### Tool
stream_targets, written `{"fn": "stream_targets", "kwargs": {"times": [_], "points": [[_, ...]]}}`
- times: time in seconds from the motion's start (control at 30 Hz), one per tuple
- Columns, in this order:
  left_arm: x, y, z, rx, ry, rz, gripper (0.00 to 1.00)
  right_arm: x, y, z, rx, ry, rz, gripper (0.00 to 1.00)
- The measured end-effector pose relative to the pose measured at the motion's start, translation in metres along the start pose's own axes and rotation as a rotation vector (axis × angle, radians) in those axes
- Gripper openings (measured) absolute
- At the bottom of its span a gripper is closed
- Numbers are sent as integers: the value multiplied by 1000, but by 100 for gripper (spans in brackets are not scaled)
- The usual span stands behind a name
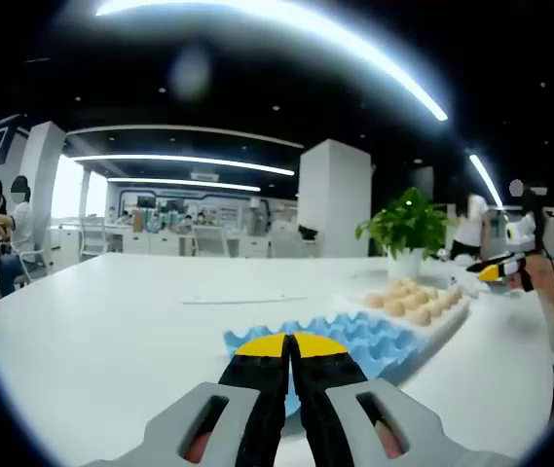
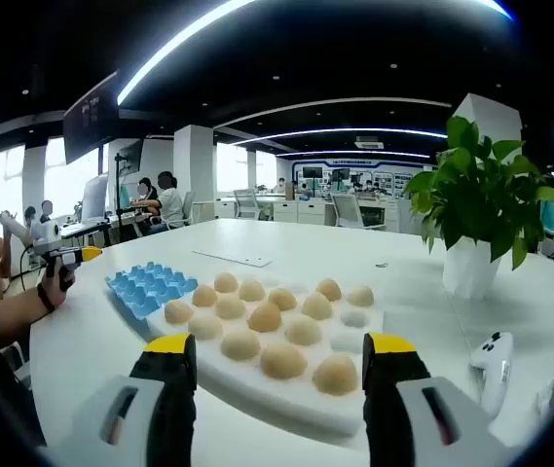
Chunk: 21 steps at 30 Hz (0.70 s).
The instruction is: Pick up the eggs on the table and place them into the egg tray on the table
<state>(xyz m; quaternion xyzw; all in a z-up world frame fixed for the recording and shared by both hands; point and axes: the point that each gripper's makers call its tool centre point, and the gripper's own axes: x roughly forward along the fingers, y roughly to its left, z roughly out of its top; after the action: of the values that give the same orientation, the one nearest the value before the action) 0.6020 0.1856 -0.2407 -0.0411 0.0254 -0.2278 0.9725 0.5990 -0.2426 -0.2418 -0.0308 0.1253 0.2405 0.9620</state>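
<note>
The eggs [image 2: 265, 317] sit in rows, blunt ends up, in a white foam holder [image 2: 286, 389] on the white tabletop [image 2: 335, 258]; a few of its hollows on the far right side are bare. In the right gripper view the holder's long axis runs from near right to far left, and the blue tray [image 2: 150, 288] lies touching its far left end, carrying nothing. In the left gripper view the tray [image 1: 354, 336] is nearest, the eggs [image 1: 415, 300] beyond it to the right. The left gripper [image 1: 290, 342] hangs over the tray's near edge, fingers pressed together on nothing. The right gripper [image 2: 280, 352] hovers at the holder's near edge, fingers spread wide, gripping nothing. A potted plant [image 2: 476, 209] and a white controller [image 2: 492, 358] stand to the right of the holder.
</note>
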Motion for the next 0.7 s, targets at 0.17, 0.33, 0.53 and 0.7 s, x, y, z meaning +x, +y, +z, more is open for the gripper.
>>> {"fn": "stream_targets", "kwargs": {"times": [0.17,0.33,0.53,0.7], "points": [[1,-2,0,2,1,-6,1,-1,5,-1,32,13,9,67],[2,-3,-1,6,6,-12,1,2,9,-7,41,35,14,68],[2,-4,-3,10,19,-20,1,6,19,-12,50,58,42,65],[3,-1,-4,35,30,-7,1,7,22,-3,35,45,48,65]]}}
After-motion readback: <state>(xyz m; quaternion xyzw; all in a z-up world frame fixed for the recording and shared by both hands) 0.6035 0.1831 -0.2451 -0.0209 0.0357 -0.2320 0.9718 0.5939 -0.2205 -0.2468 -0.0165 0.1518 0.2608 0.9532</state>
